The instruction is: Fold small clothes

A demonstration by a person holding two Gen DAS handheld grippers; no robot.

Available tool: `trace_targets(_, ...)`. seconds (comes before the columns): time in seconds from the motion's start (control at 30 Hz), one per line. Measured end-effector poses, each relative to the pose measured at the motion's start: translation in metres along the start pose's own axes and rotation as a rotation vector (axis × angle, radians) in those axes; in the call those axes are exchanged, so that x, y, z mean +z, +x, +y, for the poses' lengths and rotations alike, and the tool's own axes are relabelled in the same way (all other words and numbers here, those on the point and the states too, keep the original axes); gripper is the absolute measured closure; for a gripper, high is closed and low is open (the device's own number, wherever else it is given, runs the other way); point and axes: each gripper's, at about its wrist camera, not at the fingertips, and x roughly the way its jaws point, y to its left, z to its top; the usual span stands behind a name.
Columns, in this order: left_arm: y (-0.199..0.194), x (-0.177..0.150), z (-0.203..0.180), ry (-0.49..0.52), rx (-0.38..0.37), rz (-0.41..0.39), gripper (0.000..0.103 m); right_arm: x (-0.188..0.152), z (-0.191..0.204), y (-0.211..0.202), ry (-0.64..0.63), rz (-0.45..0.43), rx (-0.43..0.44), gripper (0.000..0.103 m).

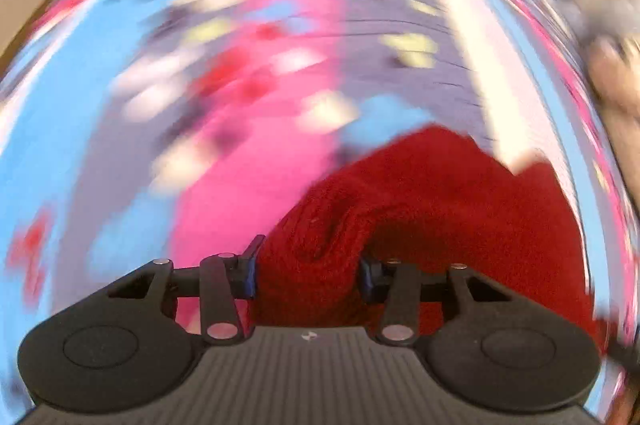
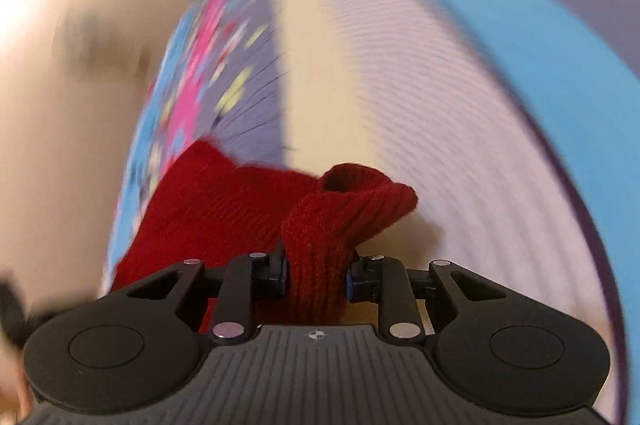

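Left wrist view shows the left tongs (image 1: 308,271) clamped on a thick bunch of one dark red knitted garment (image 1: 420,193), its body lifted just above a blurred patterned cloth of blue, pink and lilac (image 1: 248,73). Right of that bunch, the right tongs (image 2: 316,275) pinch a narrow ribbed part of the same garment, its rolled end flopping above a cream stripe of the cloth. Folding looks barely begun: no neat fold shows. I count one garment, two tongs.
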Motion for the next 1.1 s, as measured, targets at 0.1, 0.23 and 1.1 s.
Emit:
trace_targets(0.1, 0.016, 0.030, -0.039, 0.123, 0.006, 0.006, 0.050, -0.083, -0.020, -0.039, 0.127, -0.175, 0.019, 0.078)
trace_targets(0.23, 0.013, 0.022, -0.042, 0.162, 0.090, -0.025, 0.030, -0.081, -0.013, -0.038, 0.074, -0.189, 0.003, 0.078)
trace_targets(1.1, -0.224, -0.292, -0.117, 0.059, 0.381, -0.273, 0.001, -0.147, 0.114, -0.211, -0.747, -0.249, -0.310, 0.013)
